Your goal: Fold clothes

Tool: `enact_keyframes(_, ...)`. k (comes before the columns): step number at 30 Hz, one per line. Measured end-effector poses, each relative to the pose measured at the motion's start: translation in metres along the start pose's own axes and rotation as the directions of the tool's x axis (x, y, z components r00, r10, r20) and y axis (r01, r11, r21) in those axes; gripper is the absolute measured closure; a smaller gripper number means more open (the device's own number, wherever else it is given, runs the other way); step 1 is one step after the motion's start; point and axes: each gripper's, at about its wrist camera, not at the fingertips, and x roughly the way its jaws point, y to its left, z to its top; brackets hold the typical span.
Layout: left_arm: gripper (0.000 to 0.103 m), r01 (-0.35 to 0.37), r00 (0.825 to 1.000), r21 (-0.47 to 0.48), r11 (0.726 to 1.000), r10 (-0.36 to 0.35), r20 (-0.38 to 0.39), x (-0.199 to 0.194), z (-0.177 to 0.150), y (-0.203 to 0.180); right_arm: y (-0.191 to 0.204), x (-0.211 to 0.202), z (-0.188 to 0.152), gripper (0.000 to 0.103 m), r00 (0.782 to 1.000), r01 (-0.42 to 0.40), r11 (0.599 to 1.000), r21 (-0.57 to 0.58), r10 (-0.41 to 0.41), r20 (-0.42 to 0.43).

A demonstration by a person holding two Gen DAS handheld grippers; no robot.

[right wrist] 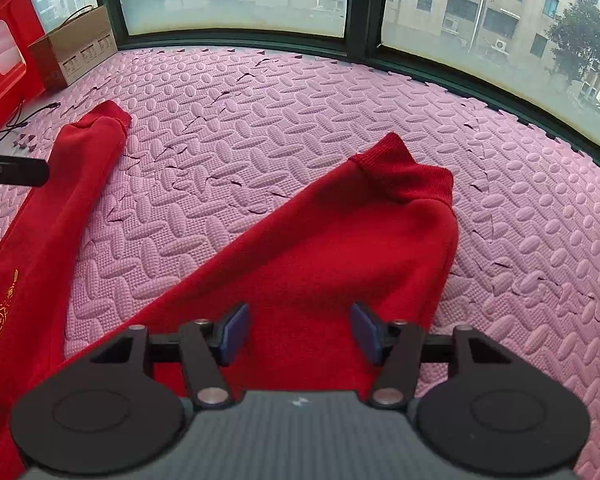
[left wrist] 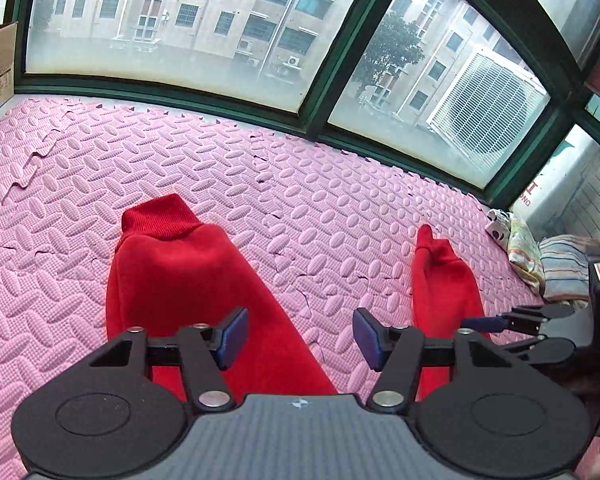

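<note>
1. Left gripper: jaws parted, nothing between the pads; it hangs over bare foam mat between the two legs of the red trousers.
2. Right gripper: jaws apart, empty, directly above the right leg.
3. Trousers lie flat on the mat, legs splayed, cuffs toward the window-side edge.
4. Risk: the left pads likely close on mat rather than cloth; a thin pinch could slip and skew the fold.
5. Cardboard box at the far left corner; contents cannot be seen.
</note>
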Motion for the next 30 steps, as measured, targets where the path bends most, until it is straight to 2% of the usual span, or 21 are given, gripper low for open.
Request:
enact_keyframes(2,0.044,-0.011,1.000,-0.031,0.999,0.011,0.003,0.013,0.009,0.010,0.000,0.001,-0.001,0.039,1.000,-0.007,1.000,-0.001,0.007,0.001)
enact_keyframes(3,0.048,-0.017,1.000,-0.047,0.999,0.017,0.005,0.019,0.014,0.015,0.000,0.001,-0.002,0.037,1.000,-0.006,1.000,-0.009,0.006,0.006)
enact_keyframes(5,0.057,-0.070,0.998,-0.059,0.996,0.070,-0.008,0.030,0.020,0.025,0.000,0.001,-0.003,0.035,1.000,-0.010,1.000,-0.009,0.010,0.012)
enact_keyframes(7,0.058,-0.138,0.990,-0.064,0.988,0.137,-0.013,0.034,0.022,0.035,0.000,0.002,-0.005,0.031,1.000,-0.016,1.000,-0.009,0.016,0.017)
enact_keyframes(9,0.062,-0.217,0.976,-0.048,0.975,0.217,-0.005,0.034,0.021,0.049,0.000,0.003,-0.006,0.024,1.000,-0.022,1.000,-0.010,0.022,0.022)
enact_keyframes(10,0.064,-0.228,0.974,-0.049,0.973,0.228,-0.005,0.034,0.021,0.055,0.000,0.004,-0.007,0.022,0.999,-0.026,1.000,-0.012,0.026,0.025)
enact_keyframes(12,0.079,-0.247,0.969,-0.050,0.968,0.247,-0.006,0.032,0.020,0.068,0.001,0.005,-0.008,0.016,0.999,-0.029,1.000,-0.011,0.029,0.031)
enact_keyframes(13,0.082,-0.255,0.967,-0.052,0.966,0.255,-0.005,0.031,0.020,0.069,0.001,0.005,-0.009,0.014,0.999,-0.029,1.000,-0.009,0.030,0.033)
enact_keyframes(16,0.082,-0.277,0.961,-0.053,0.960,0.277,0.002,0.027,0.022,0.069,0.006,0.009,-0.011,0.002,0.998,-0.043,0.999,-0.012,0.044,0.041)
enact_keyframes(18,0.082,-0.287,0.958,-0.051,0.957,0.288,0.017,0.024,0.024,0.063,0.009,0.011,-0.012,0.000,0.998,-0.040,0.999,-0.020,0.041,0.045)
enact_keyframes(20,0.082,-0.263,0.964,-0.049,0.964,0.264,0.027,0.018,0.026,0.050,0.011,0.012,-0.012,0.000,0.998,-0.030,0.999,-0.025,0.031,0.049)
enact_keyframes(25,0.075,-0.117,0.993,-0.001,0.993,0.117,0.020,0.019,0.028,0.011,0.011,0.012,-0.013,0.000,0.998,-0.029,0.999,-0.031,0.030,0.051)
enact_keyframes(28,0.072,-0.076,0.997,0.049,0.996,0.077,-0.015,0.033,0.025,-0.009,0.012,0.012,-0.014,0.000,0.998,-0.026,0.999,-0.032,0.027,0.054)
enact_keyframes(30,0.072,-0.103,0.994,0.082,0.991,0.107,-0.037,0.040,0.022,-0.012,0.012,0.012,-0.014,0.000,0.998,-0.024,0.999,-0.032,0.026,0.058)
